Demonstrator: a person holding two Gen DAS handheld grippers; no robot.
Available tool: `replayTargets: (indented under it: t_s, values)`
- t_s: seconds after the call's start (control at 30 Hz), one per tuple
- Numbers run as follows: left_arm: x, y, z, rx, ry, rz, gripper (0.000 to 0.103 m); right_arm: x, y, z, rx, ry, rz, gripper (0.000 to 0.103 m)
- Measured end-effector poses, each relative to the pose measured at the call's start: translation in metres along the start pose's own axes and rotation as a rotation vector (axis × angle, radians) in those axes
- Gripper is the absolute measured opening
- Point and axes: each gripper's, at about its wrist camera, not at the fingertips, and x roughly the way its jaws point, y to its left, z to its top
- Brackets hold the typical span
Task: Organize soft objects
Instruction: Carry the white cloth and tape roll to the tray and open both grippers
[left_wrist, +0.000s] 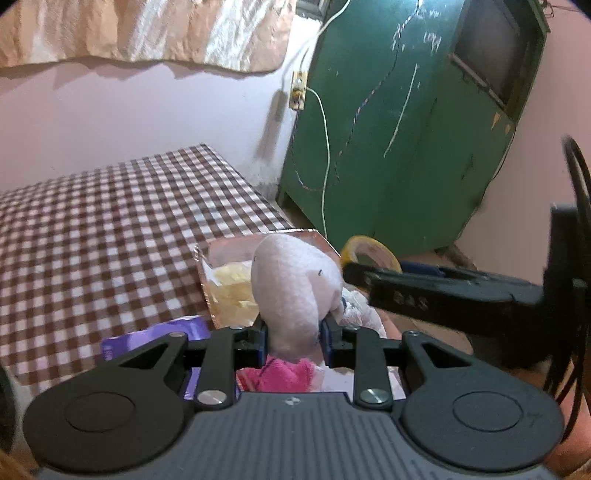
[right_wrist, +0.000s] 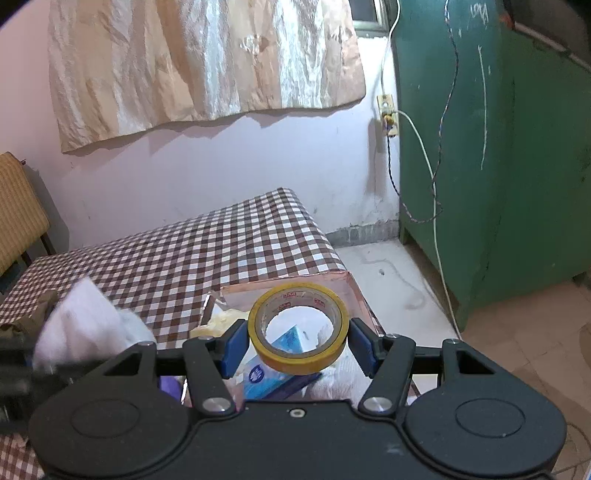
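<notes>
Both busy: left gripper (left_wrist: 293, 341) pinches plush toy (left_wrist: 291, 291); right gripper (right_wrist: 297, 345) brackets tape roll (right_wrist: 298, 326).

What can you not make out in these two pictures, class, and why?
- Box contents: right view, tape roll and right gripper cover most of them.
- Plush toy lower body: left view, left gripper hides it.
- White bundle: right view, motion blur.
- Tape lettering: too small.

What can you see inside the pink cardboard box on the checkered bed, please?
Inside the box lie pale yellow soft pieces, a blue packet and white cloth. The tape roll in the right tongs covers part of it; the bottom cannot be seen.
</notes>
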Motion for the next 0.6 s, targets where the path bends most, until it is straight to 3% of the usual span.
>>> replayTargets:
  t_s: [0.3, 0.4, 0.47, 0.53, 0.6]
  values:
    - [0.039, -0.004, 0.013, 0.008, -0.001, 0.011, 0.030, 0.041, -0.010, 0.011, 0.020, 0.031, 0.027, 0.073]
    - [0.046, -0.003, 0.016, 0.002, -0.013, 0.013, 0.045, 0.049, -0.014, 0.013, 0.035, 0.025, 0.028, 0.074]
    - [0.045, 0.001, 0.016, -0.013, -0.017, 0.012, 0.070, 0.048, -0.018, 0.014, 0.054, 0.015, 0.015, 0.076]
    - [0.042, 0.006, 0.015, -0.026, -0.018, 0.004, 0.083, 0.042, -0.022, 0.014, 0.075, -0.004, 0.031, 0.078]
    - [0.035, 0.008, 0.014, -0.031, -0.027, 0.009, 0.085, 0.031, -0.023, 0.012, 0.075, -0.024, 0.028, 0.078]
